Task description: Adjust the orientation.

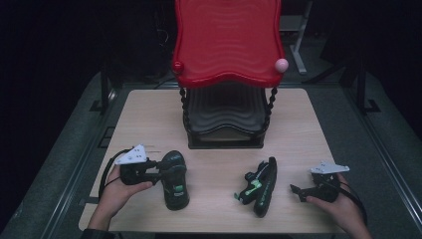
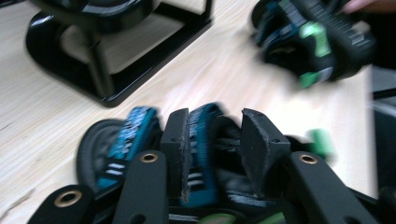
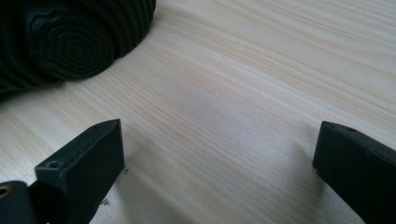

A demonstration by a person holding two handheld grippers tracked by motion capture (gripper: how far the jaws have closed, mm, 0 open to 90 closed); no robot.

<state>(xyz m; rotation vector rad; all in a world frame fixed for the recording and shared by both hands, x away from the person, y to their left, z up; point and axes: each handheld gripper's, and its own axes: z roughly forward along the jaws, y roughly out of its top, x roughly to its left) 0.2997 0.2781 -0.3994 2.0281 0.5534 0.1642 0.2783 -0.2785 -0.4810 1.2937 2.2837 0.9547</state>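
Note:
Two black shoes with green and teal trim lie on the wooden table (image 1: 303,129). The left shoe (image 1: 175,185) stands upright near the front, and my left gripper (image 1: 158,172) is shut on its collar. In the left gripper view the jaws pinch the teal-lined edge of that shoe (image 2: 135,133), with the left gripper (image 2: 215,135) low over it. The right shoe (image 1: 261,184) lies on its side. My right gripper (image 1: 297,191) hovers just right of it, open and apart from it. In the right gripper view the right gripper (image 3: 219,154) spans bare wood, with the ribbed sole (image 3: 70,37) at upper left.
A two-tier rack stands at the table's back centre, with a red top tray (image 1: 226,40) and a black lower tray (image 1: 226,112); its black base (image 2: 116,70) is near the held shoe. The other shoe (image 2: 313,37) shows blurred at upper right.

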